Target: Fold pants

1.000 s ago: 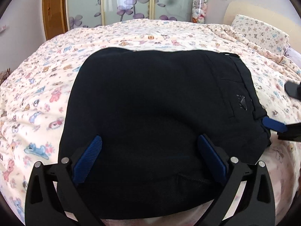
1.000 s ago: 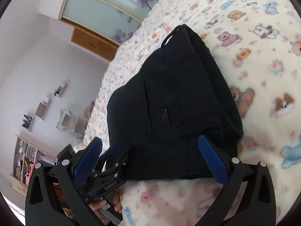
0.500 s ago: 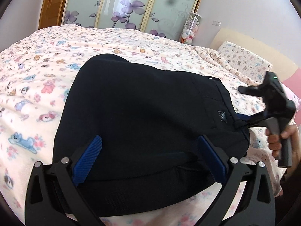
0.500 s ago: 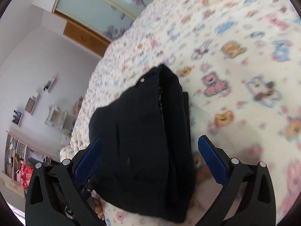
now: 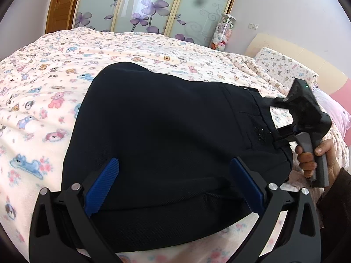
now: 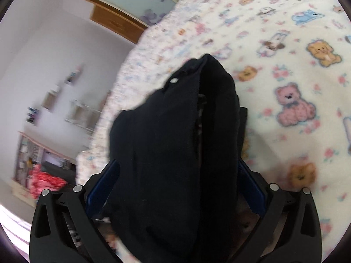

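Now the black pants (image 5: 171, 135) are folded into a thick bundle and lie on the bed (image 5: 43, 100), on the blanket with printed bears, near the bed's front edge. In the left wrist view the left claw (image 5: 174, 184) is spread wide. Its blue pads (image 5: 103, 184) stand at both sides of the near folded edge, and I cannot tell if they touch the cloth; they do not squeeze it. At the right side of the bundle, the right claw (image 5: 276, 120) reaches in at the waistband end. A hand (image 5: 311, 157) holds its grey handle, with a dark sleeve below it.

In the right wrist view the picture is blurred. The pants (image 6: 179, 153) fill the space between the two blue pads (image 6: 250, 186) of the right claw (image 6: 175, 184) and rise up as a tall dark heap. The fingers are wide apart with the cloth between them; whether they press it or only surround it I cannot tell. Behind the bed are sliding doors (image 5: 140, 6) with purple flowers, and a pillow (image 5: 283, 68) lies at the far right corner of the bed.
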Tool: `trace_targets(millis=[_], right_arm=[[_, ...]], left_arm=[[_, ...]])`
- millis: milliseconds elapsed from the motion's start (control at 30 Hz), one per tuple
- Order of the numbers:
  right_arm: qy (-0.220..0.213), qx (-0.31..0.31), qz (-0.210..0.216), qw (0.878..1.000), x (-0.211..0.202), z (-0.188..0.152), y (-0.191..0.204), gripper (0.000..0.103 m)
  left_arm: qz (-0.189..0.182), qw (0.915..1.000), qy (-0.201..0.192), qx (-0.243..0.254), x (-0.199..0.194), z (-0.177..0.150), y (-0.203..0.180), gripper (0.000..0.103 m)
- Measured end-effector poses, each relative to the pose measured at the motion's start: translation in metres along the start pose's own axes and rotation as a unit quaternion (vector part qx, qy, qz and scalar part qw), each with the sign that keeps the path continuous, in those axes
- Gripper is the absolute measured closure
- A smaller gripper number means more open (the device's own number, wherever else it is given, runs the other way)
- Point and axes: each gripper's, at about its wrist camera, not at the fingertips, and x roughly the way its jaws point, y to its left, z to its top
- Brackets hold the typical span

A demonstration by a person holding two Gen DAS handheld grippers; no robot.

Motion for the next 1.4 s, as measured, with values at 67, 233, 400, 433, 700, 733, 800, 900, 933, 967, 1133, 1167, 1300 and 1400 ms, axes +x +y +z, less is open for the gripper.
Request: trace_targets(millis=[67,233,400,433,700,733,800,900,933,967,1133,1167,1300,1400], right_arm=[[0.004,-0.020,0.003,1.000,-0.002,-0.003,0.007,0.001],[0.030,0.004,-0.048,0.998,0.005,-0.001,-0.003,0.015],[0.049,0.004,-0.053,0.997,0.009,-0.006,-0.010,0.018],[0.047,0.000,-0.046,0.998,0.008,-0.008,-0.008,0.018],[0.030,-0.043,0.045,0.998,-0.003,-0.009,0.027,0.019],[0.031,-0.058,0.061,0.996,-0.004,-0.009,0.038,0.019],[0.031,-0.072,0.052,0.996,-0.003,-0.009,0.049,0.019],[0.041,-0.054,0.000,0.998,0.001,-0.008,0.038,0.019],[0.050,-0.041,-0.026,0.998,0.004,-0.008,0.029,0.020],[0.056,-0.032,-0.041,0.997,0.007,-0.009,0.024,0.023],[0.058,0.008,-0.029,0.998,0.004,-0.011,0.000,0.033],[0.057,0.012,-0.022,0.998,0.006,-0.012,-0.003,0.041],[0.048,0.014,0.004,0.999,0.003,-0.016,-0.003,0.060],[0.045,-0.001,-0.001,0.999,0.000,-0.017,0.008,0.063]], left_arm=[[0.001,1.0000,0.000,-0.002,0.000,0.000,0.001,0.002],[-0.005,1.0000,-0.002,-0.004,-0.003,-0.002,0.003,0.002],[-0.012,0.9999,-0.004,-0.008,-0.004,-0.002,0.004,0.002],[-0.012,0.9999,-0.004,-0.008,-0.004,-0.002,0.004,0.002],[-0.089,0.9917,-0.049,-0.078,-0.024,0.001,0.033,0.002],[-0.097,0.9898,-0.054,-0.090,-0.026,0.001,0.037,0.002],[-0.115,0.9838,-0.064,-0.122,-0.031,0.002,0.048,0.002],[-0.111,0.9841,-0.063,-0.124,-0.036,0.005,0.050,0.002],[-0.106,0.9854,-0.065,-0.117,-0.038,0.006,0.048,0.002],[-0.099,0.9870,-0.070,-0.106,-0.042,0.007,0.046,0.002],[-0.083,0.9889,-0.094,-0.080,-0.063,0.024,0.045,0.002],[-0.078,0.9889,-0.098,-0.080,-0.065,0.031,0.048,0.002],[-0.061,0.9869,-0.105,-0.107,-0.072,0.065,0.069,0.002],[-0.055,0.9852,-0.082,-0.140,-0.062,0.082,0.091,0.002]])
